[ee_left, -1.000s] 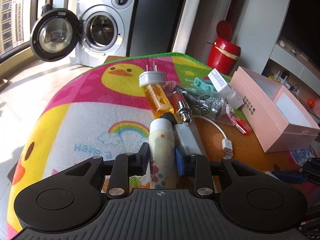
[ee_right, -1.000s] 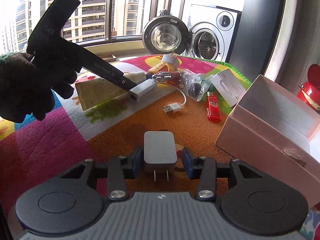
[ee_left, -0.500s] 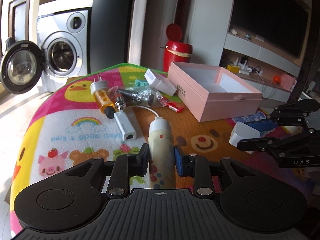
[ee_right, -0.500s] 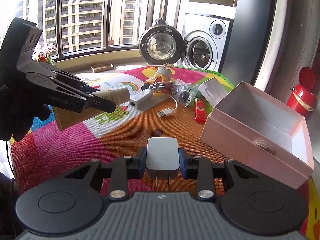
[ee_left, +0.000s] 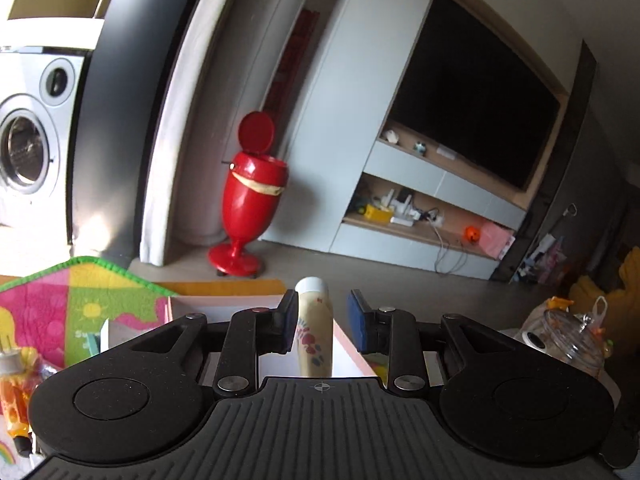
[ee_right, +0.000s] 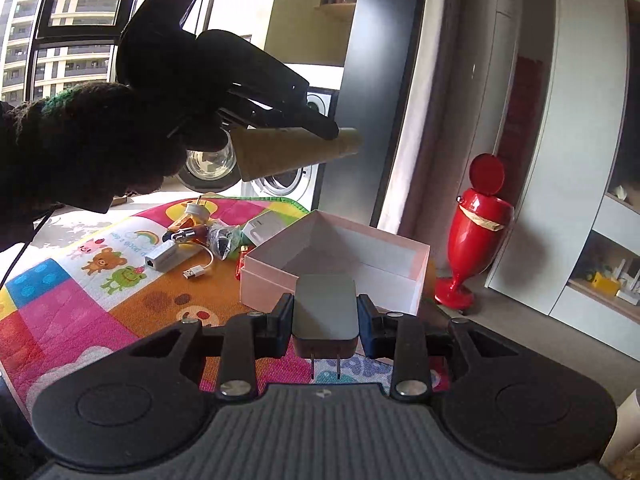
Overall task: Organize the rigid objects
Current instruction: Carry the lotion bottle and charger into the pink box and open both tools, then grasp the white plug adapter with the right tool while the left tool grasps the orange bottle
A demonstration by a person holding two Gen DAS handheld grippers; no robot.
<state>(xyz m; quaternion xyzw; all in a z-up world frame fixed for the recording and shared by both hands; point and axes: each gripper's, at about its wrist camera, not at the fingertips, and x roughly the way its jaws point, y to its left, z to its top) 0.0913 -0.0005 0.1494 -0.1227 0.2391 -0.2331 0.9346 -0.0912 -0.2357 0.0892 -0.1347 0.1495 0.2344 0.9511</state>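
In the left wrist view, the left gripper (ee_left: 323, 316) stands with its fingers spread: the cream plastic bottle with a white cap and red flower print (ee_left: 314, 330) lies against the left pad, while a clear gap separates it from the blue right pad, so I cannot tell whether it is truly pinched. The bottle hangs above the open pink cardboard box (ee_left: 224, 308), whose white inner walls show under the fingers. Left of the box lie the colourful cartoon play mat (ee_left: 60, 300) and an orange plug-in vial with a white cap (ee_left: 14, 380); a red pedestal bin with its lid raised (ee_left: 250, 200) stands on the floor behind. In the right wrist view, the right gripper (ee_right: 325, 320) is clamped on a grey square wall charger (ee_right: 325, 308), prongs pointing back toward the camera, held just before the near corner of the box (ee_right: 336, 256). Up left, the gloved left hand (ee_right: 100, 144) holds the left gripper with the bottle (ee_right: 296, 152) high over the mat (ee_right: 80, 312), where a silver adapter with a white USB cable (ee_right: 162, 258) and a red lighter (ee_right: 242, 260) lie beside the box.
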